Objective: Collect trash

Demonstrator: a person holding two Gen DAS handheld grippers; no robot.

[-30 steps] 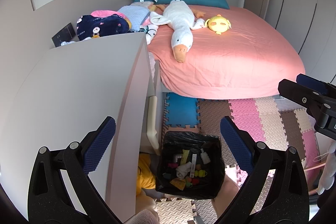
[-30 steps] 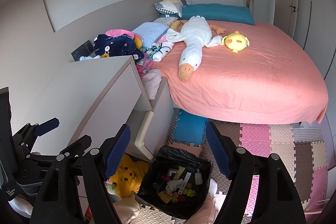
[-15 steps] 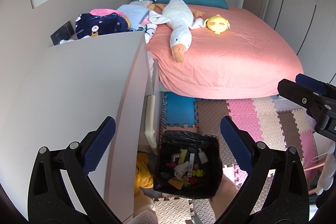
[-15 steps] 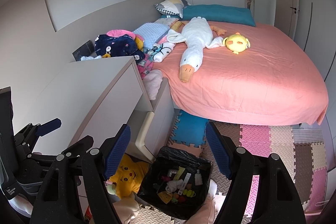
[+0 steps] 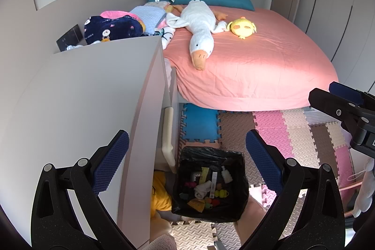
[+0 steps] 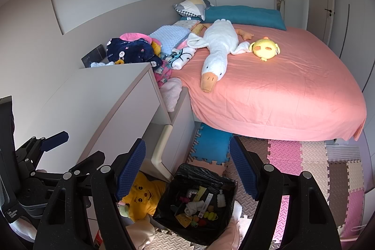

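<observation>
A black-lined trash bin [image 5: 241,170] [image 6: 230,189] stands on the foam floor mats below both grippers, holding several small items: wrappers, a crumpled white tissue, a small white bottle and colourful bits. My left gripper [image 5: 187,163] hangs open and empty above it, beside the pale cabinet. My right gripper [image 6: 187,168] is open and empty too, also high above the bin. In the left wrist view the right gripper [image 5: 344,104] shows at the right edge; in the right wrist view the left gripper [image 6: 46,149] shows at the left edge.
A pale cabinet [image 5: 82,97] fills the left. A bed with a pink sheet [image 5: 257,62] carries a white goose plush [image 5: 199,27], a yellow plush [image 5: 242,27] and piled clothes [image 5: 112,26]. A yellow star plush [image 6: 143,199] lies beside the bin. Foam mats [image 5: 293,132] cover the floor.
</observation>
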